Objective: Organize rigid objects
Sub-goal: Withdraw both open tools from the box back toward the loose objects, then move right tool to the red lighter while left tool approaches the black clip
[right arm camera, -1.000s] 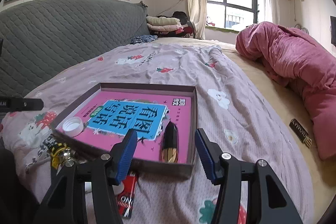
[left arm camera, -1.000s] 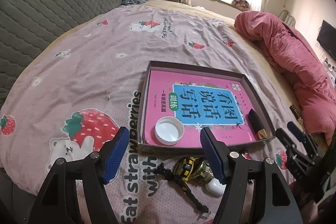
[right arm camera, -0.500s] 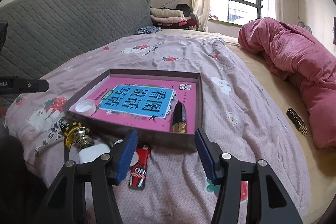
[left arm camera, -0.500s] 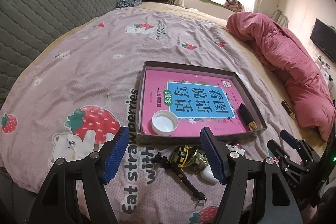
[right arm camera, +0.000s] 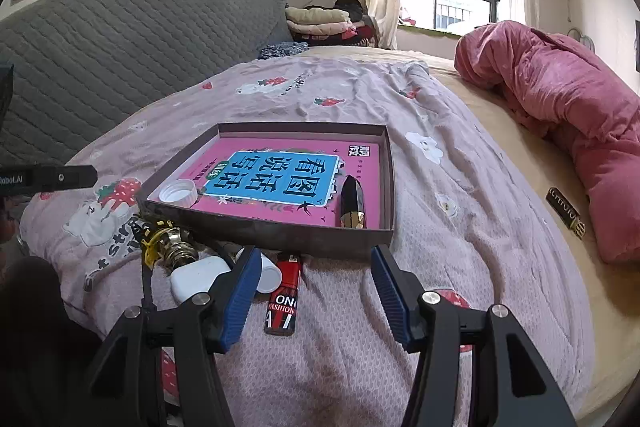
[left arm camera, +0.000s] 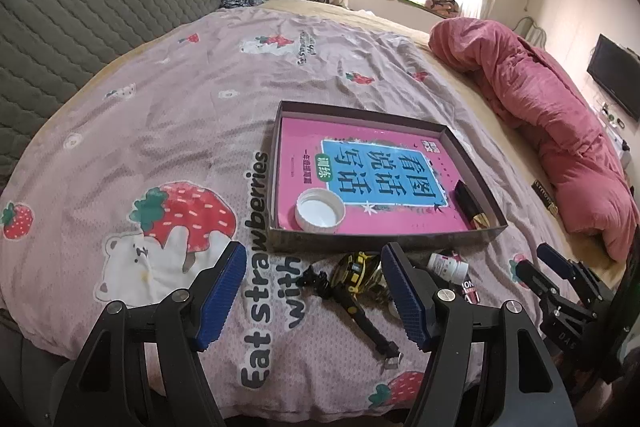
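A shallow dark tray [left arm camera: 280, 239] [right arm camera: 280, 235] lies on the bed with a pink book [left arm camera: 360, 167] inside. On the book rest a white cap [left arm camera: 320, 209] [right arm camera: 179, 191] and a black-and-gold lipstick [left arm camera: 472, 207] [right arm camera: 352, 205]. Loose in front of the tray lie a yellow-black reel [left arm camera: 356, 269] [right arm camera: 172, 243], a small white bottle [left arm camera: 448, 265], a red lighter [right arm camera: 284, 295] and a white case [right arm camera: 196, 277]. My left gripper [left arm camera: 312, 259] hangs open above the reel, holding nothing. My right gripper [right arm camera: 316, 259] is open just above the lighter, touching nothing.
The bedspread [left arm camera: 160, 107] with strawberry prints covers the bed. A rolled pink quilt [left arm camera: 560, 107] lies along the right side. A small black-and-gold item [right arm camera: 566, 213] sits near it. A grey padded headboard [right arm camera: 120, 47] stands behind, with folded clothes [right arm camera: 320, 21] by the window.
Both grippers have drawn back from the tray toward the bed's near edge, so the loose items in front of it show more fully. Both stay open.
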A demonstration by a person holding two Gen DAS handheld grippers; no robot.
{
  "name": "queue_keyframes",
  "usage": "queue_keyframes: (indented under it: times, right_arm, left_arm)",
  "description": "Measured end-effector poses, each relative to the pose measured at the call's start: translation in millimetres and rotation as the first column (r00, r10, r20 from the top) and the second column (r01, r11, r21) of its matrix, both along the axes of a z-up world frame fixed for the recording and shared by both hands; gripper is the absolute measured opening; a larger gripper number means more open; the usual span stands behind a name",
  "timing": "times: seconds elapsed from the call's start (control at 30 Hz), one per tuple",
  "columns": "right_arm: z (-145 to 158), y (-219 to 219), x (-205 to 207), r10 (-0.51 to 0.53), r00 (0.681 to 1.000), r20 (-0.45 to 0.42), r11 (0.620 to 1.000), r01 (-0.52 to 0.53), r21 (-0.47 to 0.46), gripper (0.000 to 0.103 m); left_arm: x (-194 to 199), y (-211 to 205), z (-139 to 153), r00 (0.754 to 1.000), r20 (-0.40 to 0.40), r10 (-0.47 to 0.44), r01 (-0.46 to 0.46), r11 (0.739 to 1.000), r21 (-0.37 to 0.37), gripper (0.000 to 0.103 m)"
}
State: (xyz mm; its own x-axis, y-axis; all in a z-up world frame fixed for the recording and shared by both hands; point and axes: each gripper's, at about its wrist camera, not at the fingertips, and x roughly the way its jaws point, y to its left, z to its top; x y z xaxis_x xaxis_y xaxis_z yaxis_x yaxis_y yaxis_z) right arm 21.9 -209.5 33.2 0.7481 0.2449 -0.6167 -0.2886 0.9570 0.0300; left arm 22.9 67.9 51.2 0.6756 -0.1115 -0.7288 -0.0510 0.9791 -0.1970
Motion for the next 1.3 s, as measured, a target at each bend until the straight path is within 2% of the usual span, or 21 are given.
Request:
queue_keyframes:
  times: [0.17, 0.27, 0.8, 1.07, 1.3]
  right_arm:
    - [0.1, -0.3, -1.8, -0.005, 1.000, -0.008, 1.000, 0.005, -0.001, 0.057]
    - [0.9, -1.9, -2.7, -0.011, 1.000, -0.015, 1.000, 0.011, 0.010, 0.056]
    - [-5.3, -8.2, -2.1, -0.029, 0.996, -0.089, 0.998, 0.034, 0.056, 0.057]
    - [-11.0, 5.1, -4.3, 0.014, 0.995, -0.102, 0.999, -0.011, 0.031, 0.057]
    - [-27.7, 16.9, 0.4, 0.044, 0.987, -0.154, 0.999, -0.044, 0.007, 0.057]
  left_arm:
    - [-6.0, -5.7, -7.2, 0.999, -0.026, -0.025, 0.025, 1.000, -0.007, 0.072]
    - [-8.1, -12.6, -13.2, 0.998, -0.041, -0.044, 0.045, 0.999, 0.019, 0.072]
    - [-7.7, -16.6, -34.0, 0.993, -0.109, -0.042, 0.048, 0.998, 0.050, 0.071]
    - [-7.4, -14.3, -36.9, 0.994, -0.111, -0.022, 0.031, 0.996, 0.079, 0.071]
    - [-3.4, -11.6, -46.4, 0.992, -0.127, -0.016, 0.027, 0.996, 0.086, 0.071]
